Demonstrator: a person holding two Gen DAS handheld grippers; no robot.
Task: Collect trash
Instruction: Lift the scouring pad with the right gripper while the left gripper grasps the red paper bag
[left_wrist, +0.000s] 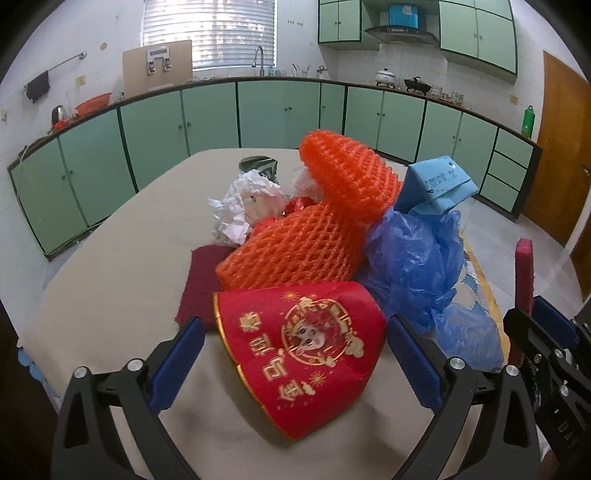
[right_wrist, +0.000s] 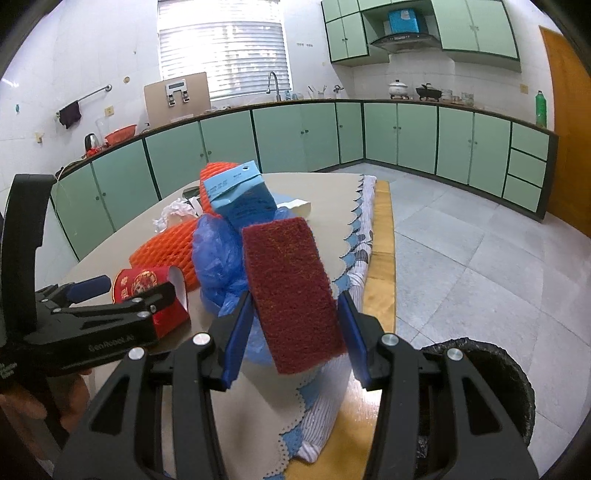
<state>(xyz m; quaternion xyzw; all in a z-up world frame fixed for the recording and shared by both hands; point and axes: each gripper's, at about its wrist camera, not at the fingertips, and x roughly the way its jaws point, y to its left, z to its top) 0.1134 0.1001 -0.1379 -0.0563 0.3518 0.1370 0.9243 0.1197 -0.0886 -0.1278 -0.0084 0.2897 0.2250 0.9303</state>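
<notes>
The right gripper (right_wrist: 295, 325) pinches a scouring pad (right_wrist: 291, 291), lifted for the bin (right_wrist: 517, 373) at four o'clock. The left gripper (left_wrist: 295, 354), spread wide, straddles the red paper cup (left_wrist: 299, 354) on the surface (left_wrist: 110, 258).

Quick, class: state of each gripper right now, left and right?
Left gripper: open, jaws either side of the red paper cup, not gripping.
Right gripper: shut on the dark red scouring pad.
</notes>
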